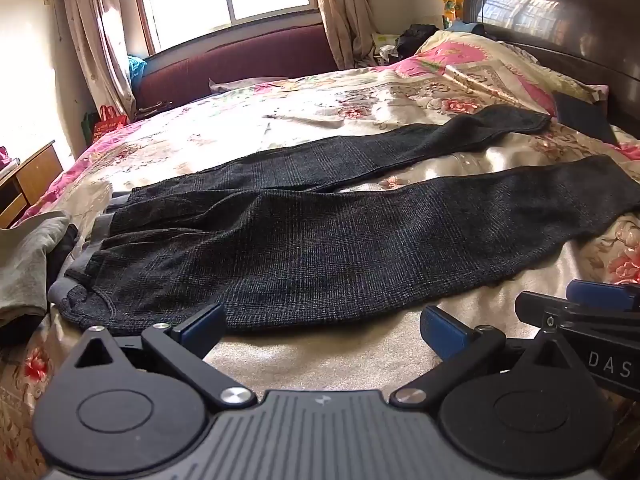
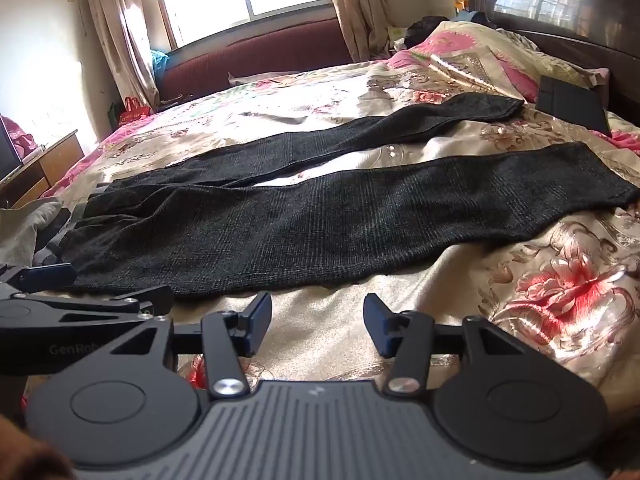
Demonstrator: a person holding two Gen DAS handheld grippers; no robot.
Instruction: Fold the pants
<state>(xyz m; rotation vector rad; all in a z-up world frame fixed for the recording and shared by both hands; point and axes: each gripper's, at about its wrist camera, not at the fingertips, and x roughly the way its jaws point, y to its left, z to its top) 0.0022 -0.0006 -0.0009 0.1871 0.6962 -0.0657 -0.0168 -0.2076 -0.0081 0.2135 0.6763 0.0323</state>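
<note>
Sunlit bed (image 1: 360, 364) carries dark pants (image 1: 304, 256) spread flat, legs apart; left gripper (image 1: 322, 330) and right gripper (image 2: 317, 322) hover nearby, fingers open and empty.

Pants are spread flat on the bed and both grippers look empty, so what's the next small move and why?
Probably bring the right gripper forward to the near leg's edge to grasp it: both legs lie apart and unfolded, both grippers' jaws stand open short of the pants, holding nothing.
</note>
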